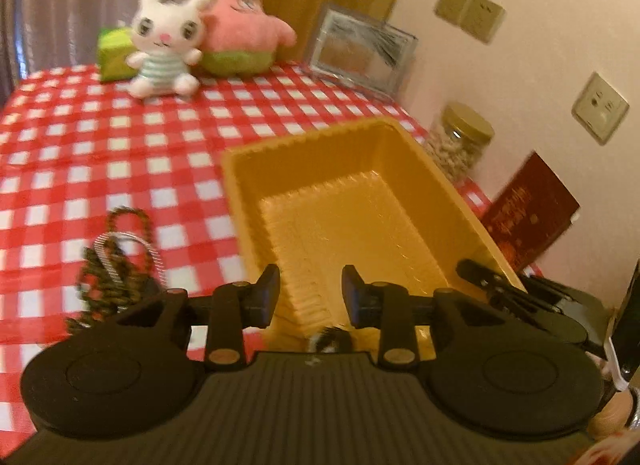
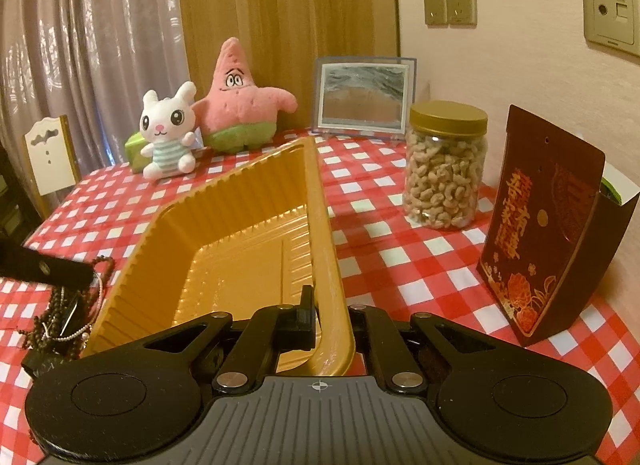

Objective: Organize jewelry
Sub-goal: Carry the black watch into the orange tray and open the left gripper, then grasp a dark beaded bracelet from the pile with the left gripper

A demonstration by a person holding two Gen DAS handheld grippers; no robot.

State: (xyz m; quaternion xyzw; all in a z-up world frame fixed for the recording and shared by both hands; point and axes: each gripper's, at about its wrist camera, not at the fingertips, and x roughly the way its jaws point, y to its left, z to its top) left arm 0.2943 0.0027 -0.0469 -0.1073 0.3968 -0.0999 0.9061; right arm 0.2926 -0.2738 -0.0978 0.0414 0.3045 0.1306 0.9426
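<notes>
My right gripper (image 2: 330, 319) clamps the near rim of the one gold tray (image 2: 224, 225), low centre. My left gripper (image 1: 310, 297) stands partly open over the tray's near end, nothing between its pads. One tangled heap of jewelry (image 1: 116, 265) lies lower left on the red-checked tablecloth (image 1: 100, 145), beside the tray. Two plush toys (image 2: 168, 133), one nut jar (image 2: 444, 169), one picture frame (image 2: 364, 95), one dark red box (image 2: 544, 225). Curtain upper left; pink wall right.

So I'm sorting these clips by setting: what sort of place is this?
Most likely a room in a home. A table under a red checked cloth stands against a wall, with plush toys, a framed picture and a jar of nuts along its back; curtains hang behind.
</notes>
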